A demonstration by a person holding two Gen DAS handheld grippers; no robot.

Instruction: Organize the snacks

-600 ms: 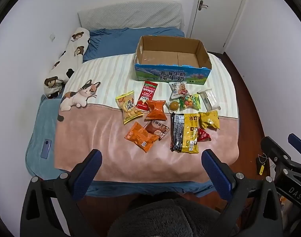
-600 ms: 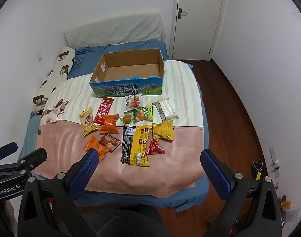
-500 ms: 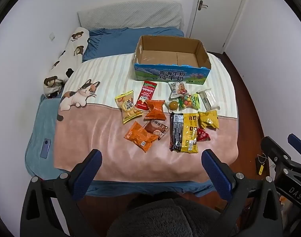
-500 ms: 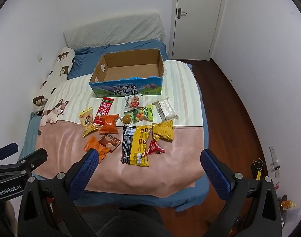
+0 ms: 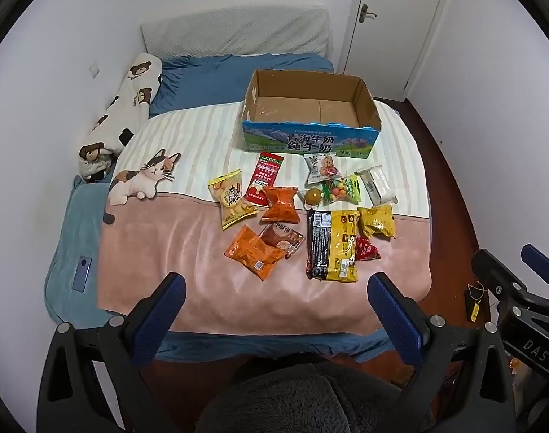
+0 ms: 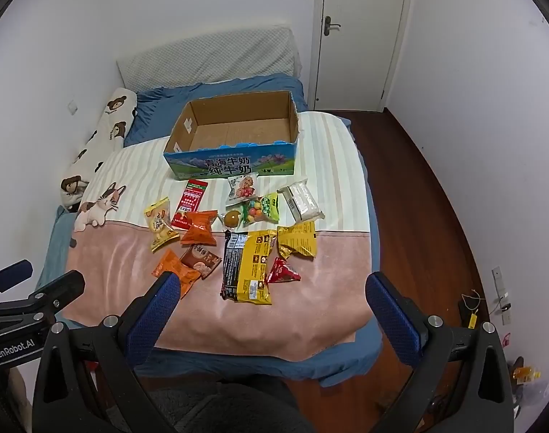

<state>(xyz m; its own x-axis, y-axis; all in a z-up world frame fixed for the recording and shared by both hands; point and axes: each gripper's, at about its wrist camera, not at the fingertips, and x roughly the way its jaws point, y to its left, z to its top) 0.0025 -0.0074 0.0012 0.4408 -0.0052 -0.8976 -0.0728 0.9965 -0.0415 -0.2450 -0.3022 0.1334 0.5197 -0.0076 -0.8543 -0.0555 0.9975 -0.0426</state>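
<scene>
Left tongs (image 5: pixel 272 319): mine, spread wide, gripping nothing, above the foot of the bed.
Right tongs (image 6: pixel 271 315): mine, equally wide, nothing between them.
Snacks: loose packets on the pink-and-striped blanket (image 5: pixel 188 252), among them a long black-and-yellow packet (image 5: pixel 332 245) and an orange foil packet (image 5: pixel 254 252).
Box: open brown cardboard box with blue printed front (image 5: pixel 310 142), empty, just beyond the snacks towards the pillows.
</scene>
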